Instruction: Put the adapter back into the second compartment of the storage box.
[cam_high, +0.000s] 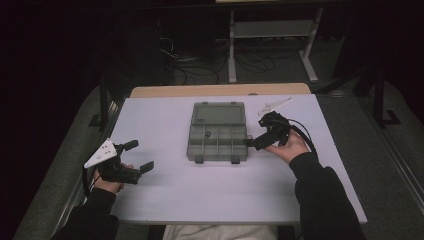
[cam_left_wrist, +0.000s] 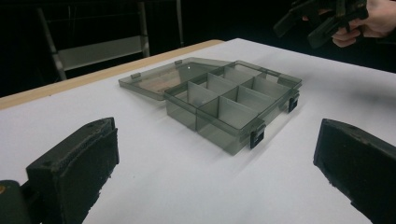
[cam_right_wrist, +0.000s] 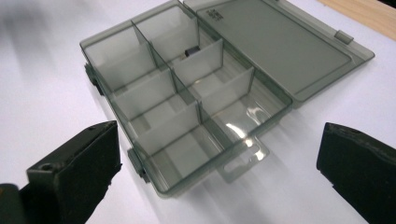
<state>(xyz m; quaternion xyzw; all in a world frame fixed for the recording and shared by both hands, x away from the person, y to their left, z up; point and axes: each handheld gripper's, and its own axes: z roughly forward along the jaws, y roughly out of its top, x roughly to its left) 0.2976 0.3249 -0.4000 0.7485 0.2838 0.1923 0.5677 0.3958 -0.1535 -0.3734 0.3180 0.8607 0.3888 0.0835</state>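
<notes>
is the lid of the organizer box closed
No, the lid lies flat open on the table behind the organizer box, its compartments uncovered.

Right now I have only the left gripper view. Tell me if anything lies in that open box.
Observer: Yes. One small dark piece lies in a compartment of the box, in the row beside the lid.
Operator: Report the right gripper's jaws.
Observer: The right gripper is open. Its jaws are apart from the box and face the end with the clear hang tab.
</notes>
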